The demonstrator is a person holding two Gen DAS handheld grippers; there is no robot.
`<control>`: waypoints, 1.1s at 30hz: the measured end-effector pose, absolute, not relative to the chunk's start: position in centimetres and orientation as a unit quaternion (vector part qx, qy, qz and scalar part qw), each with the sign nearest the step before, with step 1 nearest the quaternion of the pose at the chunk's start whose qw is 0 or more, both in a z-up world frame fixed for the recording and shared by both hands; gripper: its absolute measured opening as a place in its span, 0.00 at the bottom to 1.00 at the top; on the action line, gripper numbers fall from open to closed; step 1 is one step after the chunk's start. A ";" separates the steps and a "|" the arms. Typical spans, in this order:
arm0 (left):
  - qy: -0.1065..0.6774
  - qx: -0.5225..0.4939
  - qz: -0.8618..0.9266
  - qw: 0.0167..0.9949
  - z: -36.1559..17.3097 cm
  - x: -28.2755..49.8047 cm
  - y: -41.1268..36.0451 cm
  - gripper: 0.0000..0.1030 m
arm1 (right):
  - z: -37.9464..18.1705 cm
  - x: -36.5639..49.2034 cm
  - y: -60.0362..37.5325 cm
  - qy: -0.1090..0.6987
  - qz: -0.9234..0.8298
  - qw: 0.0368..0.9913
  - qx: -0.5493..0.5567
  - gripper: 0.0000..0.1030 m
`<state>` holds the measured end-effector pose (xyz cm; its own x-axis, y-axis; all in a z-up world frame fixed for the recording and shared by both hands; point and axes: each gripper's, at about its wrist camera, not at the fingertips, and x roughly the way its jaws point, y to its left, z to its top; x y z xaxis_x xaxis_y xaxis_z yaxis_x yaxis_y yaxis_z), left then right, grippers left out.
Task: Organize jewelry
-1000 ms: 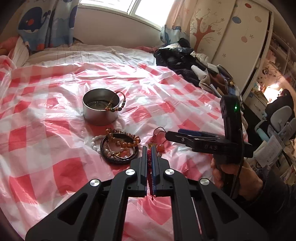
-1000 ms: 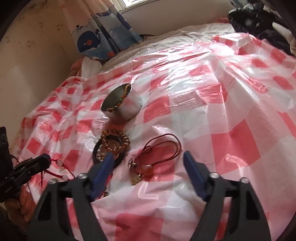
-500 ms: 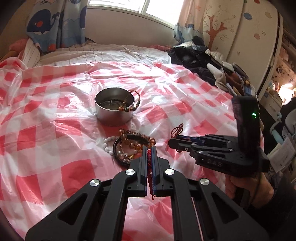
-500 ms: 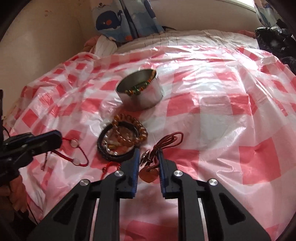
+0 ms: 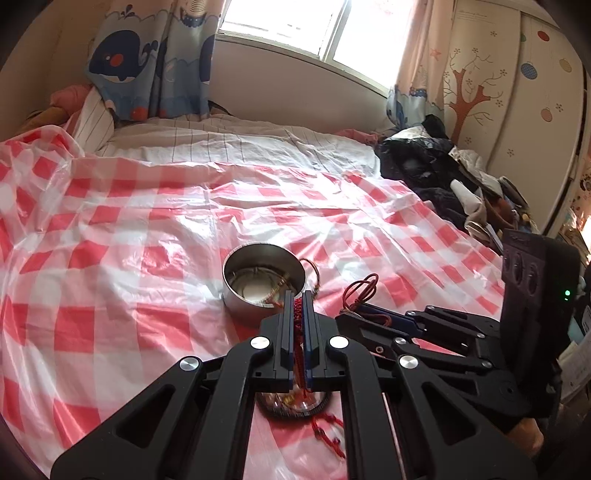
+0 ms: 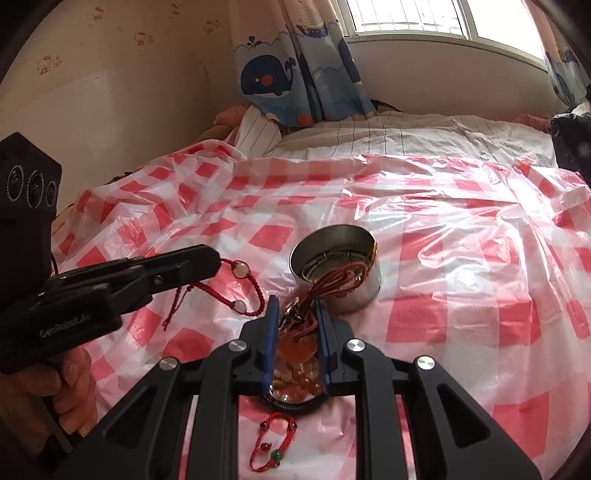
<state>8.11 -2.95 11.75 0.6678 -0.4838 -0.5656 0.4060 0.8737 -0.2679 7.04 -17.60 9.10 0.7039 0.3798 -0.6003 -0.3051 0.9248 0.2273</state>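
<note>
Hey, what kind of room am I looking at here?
Most likely a child's bedroom: a bed under a red checked plastic sheet, whale-print curtains at the window, and a wardrobe decorated with a tree.

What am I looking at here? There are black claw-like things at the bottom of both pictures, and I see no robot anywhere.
There is no robot. A person holds a two-finger gripper in each hand, and each gripper carries a wide-angle camera that looks forward along its fingers. So each picture shows its own gripper at the bottom edge and the other gripper off to one side.

The surface is a bed covered with a red-and-white checked plastic sheet. On it stands a small metal tin with a beaded bracelet draped over its rim. A pile of bracelets lies nearer, and a small red cord bracelet nearest.

The left gripper is shut on a red braided bracelet with clear beads. The right gripper has just closed on a brown cord necklace with an orange pendant.
</note>
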 end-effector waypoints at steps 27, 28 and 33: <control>0.391 -0.069 -0.193 0.897 8.4 14.6 -2.8 0.37 | 4.4 14.7 -20.9 0.436 0.196 0.867 0.143 0.60; 0.393 -0.067 -0.193 0.896 8.4 14.1 -2.6 0.38 | 4.5 14.6 -20.5 0.436 0.202 0.866 0.140 0.60; 0.394 -0.068 -0.196 0.895 8.3 12.4 -1.7 0.43 | 4.5 14.5 -19.5 0.433 0.204 0.868 0.129 0.34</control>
<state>12.35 -1.75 8.26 0.6125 -0.4043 -0.6792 0.2973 0.9140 -0.2760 14.50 -19.49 4.46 0.5421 0.4672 -0.6985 -0.2431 0.8829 0.4018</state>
